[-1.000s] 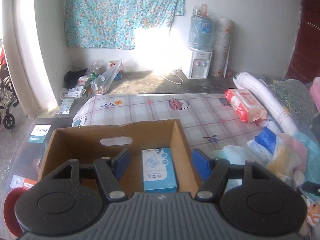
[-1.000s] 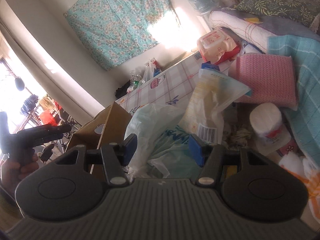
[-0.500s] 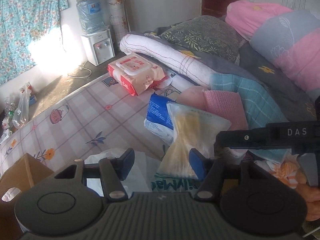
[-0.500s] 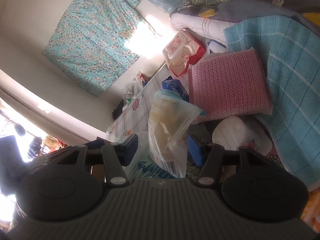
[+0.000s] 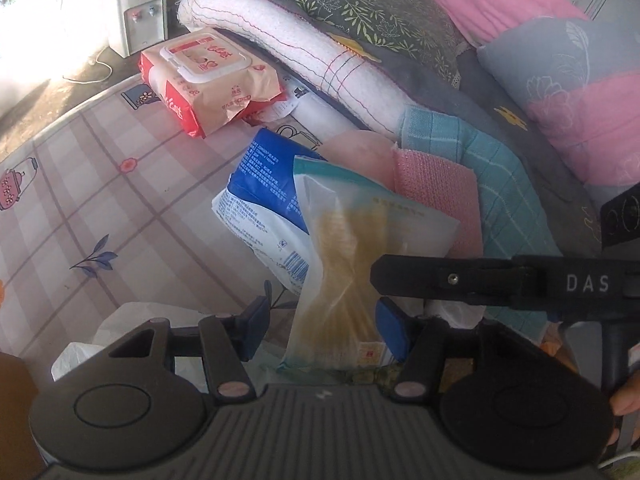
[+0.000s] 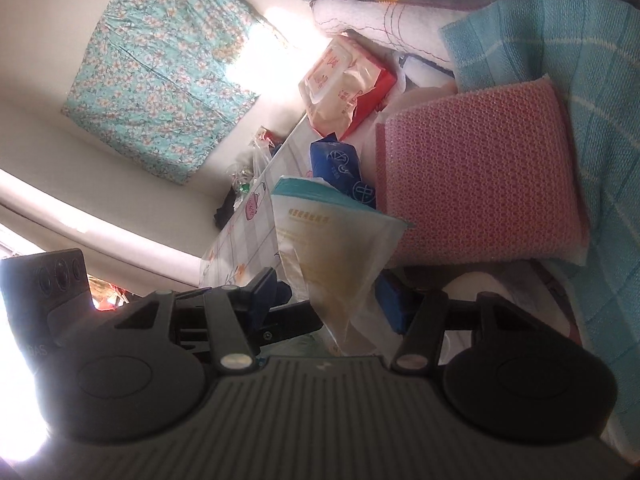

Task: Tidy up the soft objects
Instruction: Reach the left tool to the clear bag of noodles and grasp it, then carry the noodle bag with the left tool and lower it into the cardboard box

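The translucent plastic pouch of yellow sticks stands on the bed, long axis toward twelve o'clock, between both unclenched, just-closing hand-held grippers: left, right nearer.

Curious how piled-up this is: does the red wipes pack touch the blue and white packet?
Apart. The left wrist view shows bare checked bedsheet between the red wipes pack and the blue and white packet.

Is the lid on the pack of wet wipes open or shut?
Shut. The white flip lid lies flat on top of the red and peach wipes pack, with no gap showing and no wipe poking out.
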`<state>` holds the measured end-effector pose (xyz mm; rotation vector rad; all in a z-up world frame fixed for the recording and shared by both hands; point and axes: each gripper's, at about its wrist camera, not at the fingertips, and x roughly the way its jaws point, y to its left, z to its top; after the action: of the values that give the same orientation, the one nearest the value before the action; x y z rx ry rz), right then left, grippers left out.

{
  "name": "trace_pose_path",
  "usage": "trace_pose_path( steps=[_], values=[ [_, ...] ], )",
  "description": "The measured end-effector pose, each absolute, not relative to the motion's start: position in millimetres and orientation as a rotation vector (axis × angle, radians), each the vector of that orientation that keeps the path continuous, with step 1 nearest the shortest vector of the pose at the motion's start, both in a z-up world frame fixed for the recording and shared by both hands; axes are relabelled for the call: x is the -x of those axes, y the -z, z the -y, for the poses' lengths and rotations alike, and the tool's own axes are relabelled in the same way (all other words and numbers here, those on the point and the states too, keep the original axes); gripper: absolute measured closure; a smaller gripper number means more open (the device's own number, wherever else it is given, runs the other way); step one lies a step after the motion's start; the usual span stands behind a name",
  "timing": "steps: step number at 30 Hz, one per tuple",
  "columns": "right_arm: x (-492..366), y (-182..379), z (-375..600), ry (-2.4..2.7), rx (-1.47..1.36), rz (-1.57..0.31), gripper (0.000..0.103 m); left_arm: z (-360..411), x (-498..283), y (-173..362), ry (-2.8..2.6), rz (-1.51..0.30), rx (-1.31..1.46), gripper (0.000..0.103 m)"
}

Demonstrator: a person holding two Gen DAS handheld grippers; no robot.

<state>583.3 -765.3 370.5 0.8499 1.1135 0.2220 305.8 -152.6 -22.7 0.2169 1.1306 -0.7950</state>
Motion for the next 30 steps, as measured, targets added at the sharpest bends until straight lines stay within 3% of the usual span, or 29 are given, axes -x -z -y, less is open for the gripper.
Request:
trace_pose_path(
  steps=[2, 6, 11, 22, 30],
  values=[
    [-585, -368, 765, -0.211, -0.844, -1.111, 0.057, 153, -305, 23, 0.819, -1.122, -0.208, 0.044],
    [-587, -360, 767, -0.193, -0.860, -1.095, 0.072, 158, -302, 25, 0.835, -1.114, -0.199, 0.057],
    [-584, -355, 771, -0.195, -0.884, -1.067, 0.077, 162, -293, 15, 0.836, -1.072, -0.211, 0.070],
    [-562, -397, 778, -0.260, -0.894, -0.986, 0.080, 147, -251, -35, 0.833, -0.967, -0.210, 0.071],
    [-540, -466, 748, -0.397, -0.841, -0.932, 0.080, 94, -208, -90, 0.750, -0.856, -0.174, 0.071]
  ],
)
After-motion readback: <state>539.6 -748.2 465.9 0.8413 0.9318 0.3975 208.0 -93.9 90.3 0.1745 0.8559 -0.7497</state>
